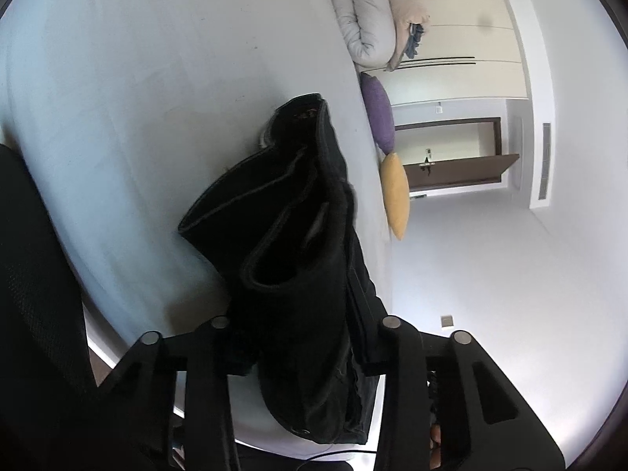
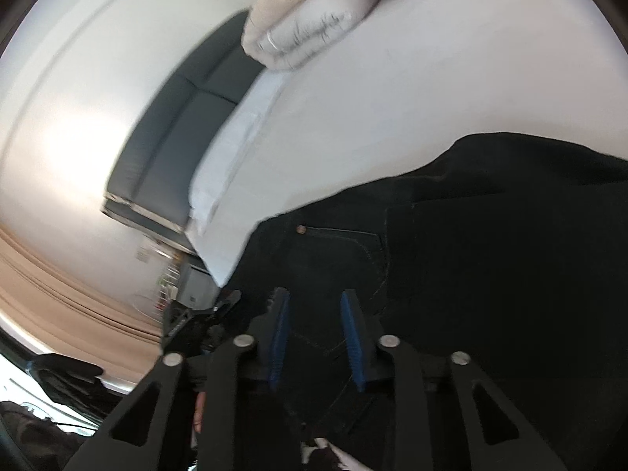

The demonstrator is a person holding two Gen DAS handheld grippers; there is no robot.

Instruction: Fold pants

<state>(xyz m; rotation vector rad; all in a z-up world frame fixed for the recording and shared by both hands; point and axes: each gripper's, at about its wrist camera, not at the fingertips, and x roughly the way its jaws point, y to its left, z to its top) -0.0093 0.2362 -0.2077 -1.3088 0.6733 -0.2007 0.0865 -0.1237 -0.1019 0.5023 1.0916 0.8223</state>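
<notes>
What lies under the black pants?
Under the black pants lies the white bed sheet. The part of the sheet they cover is hidden.

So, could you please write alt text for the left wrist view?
The left tongs are shut on bunched black pants, which hang over a white bed. Beyond lie a purple cushion, a yellow cushion and a rolled duvet.

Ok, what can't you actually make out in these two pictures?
- Left gripper, left wrist view: fingertips buried in the black pants, so its grip is unclear.
- Pants, right wrist view: cut off at the right edge; folds lost in darkness.
- Quilt, right wrist view: motion-blurred.
- Right gripper: open over the pants.
</notes>
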